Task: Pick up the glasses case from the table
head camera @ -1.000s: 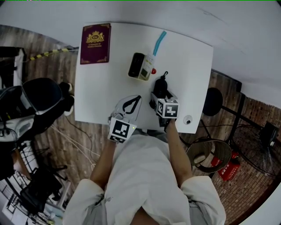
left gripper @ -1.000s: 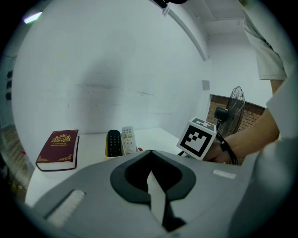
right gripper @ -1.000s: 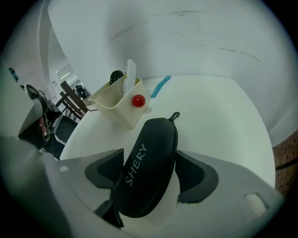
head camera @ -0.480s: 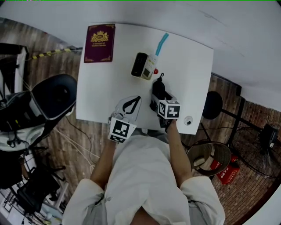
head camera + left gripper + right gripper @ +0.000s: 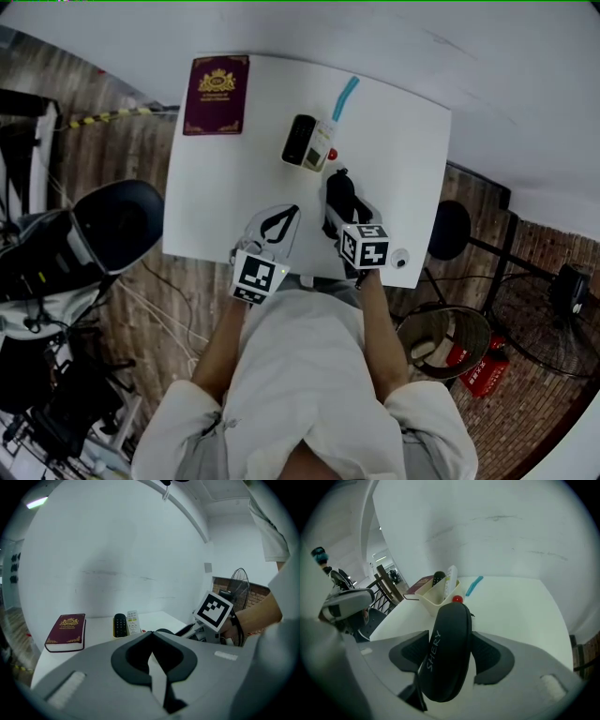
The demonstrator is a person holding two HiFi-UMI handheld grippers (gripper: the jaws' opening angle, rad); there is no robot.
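While the jaws of the right gripper are closing on the glasses case, the dark pads sit against both long sides of its black shell, so the grip looks made and the step in hand is the lift. The case lies lengthwise between those jaws, its far end jutting well past them toward the white holder with the remotes and a small red ball just beside it. In the head view it sits at the near right part of the white worktop, and I cannot tell for sure whether it is clear of the surface yet. To do this well, I would let the squeeze settle fully before raising much, since the shell is smooth and rounded and could slide or swing nose-down from a hold this far back on its length. A straight, slow rise with a steady wrist should avoid nudging the holder ahead of it. The left gripper has its jaws pressed together with nothing between them. It hangs at the worktop's near edge, apart from the case, and is best left out of the way.
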